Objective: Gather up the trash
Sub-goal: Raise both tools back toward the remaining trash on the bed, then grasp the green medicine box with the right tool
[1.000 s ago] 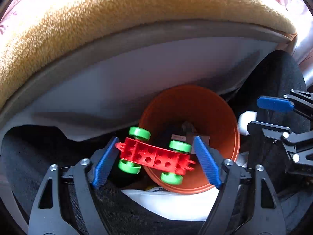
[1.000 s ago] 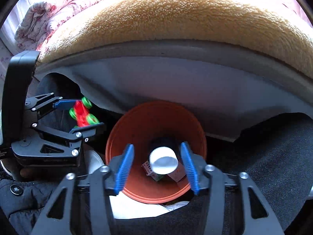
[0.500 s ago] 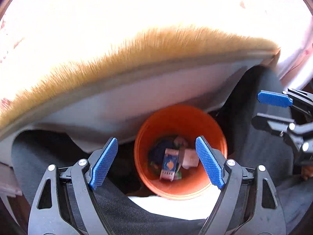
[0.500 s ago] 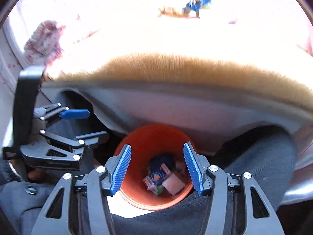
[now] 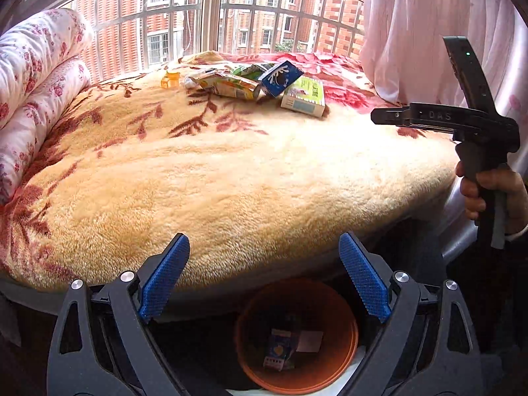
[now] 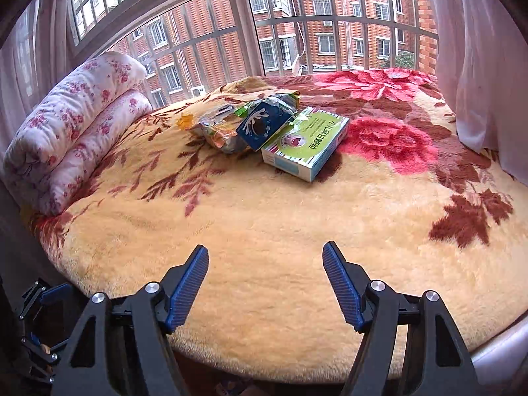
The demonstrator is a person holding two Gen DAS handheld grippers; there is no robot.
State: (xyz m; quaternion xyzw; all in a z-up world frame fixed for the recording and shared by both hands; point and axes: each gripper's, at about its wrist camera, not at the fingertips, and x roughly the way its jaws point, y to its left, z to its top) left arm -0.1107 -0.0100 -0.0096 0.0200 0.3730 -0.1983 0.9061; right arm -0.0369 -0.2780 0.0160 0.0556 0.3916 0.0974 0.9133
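A pile of trash lies far back on the blanketed bed: a green and white box (image 6: 307,142) (image 5: 305,97), a blue carton (image 6: 264,123) (image 5: 280,77), a crushed orange pack (image 6: 219,135) (image 5: 232,85) and a small orange piece (image 5: 170,79). An orange bin (image 5: 349,336) with cartons inside sits below the bed edge. My left gripper (image 5: 264,279) is open and empty above the bin. My right gripper (image 6: 265,285) is open and empty over the bed's near edge; its handle (image 5: 475,125) shows at right in the left wrist view.
A folded floral quilt (image 6: 72,132) lies at the bed's left side. A barred window (image 6: 297,26) runs behind the bed, with a pink curtain (image 5: 429,26) at the right. The fleece blanket (image 6: 264,217) between me and the trash is bare.
The red and green toy car left my left gripper and the white-capped item left my right gripper, over the bin. Both grippers then rose and tilted up to face the bed.
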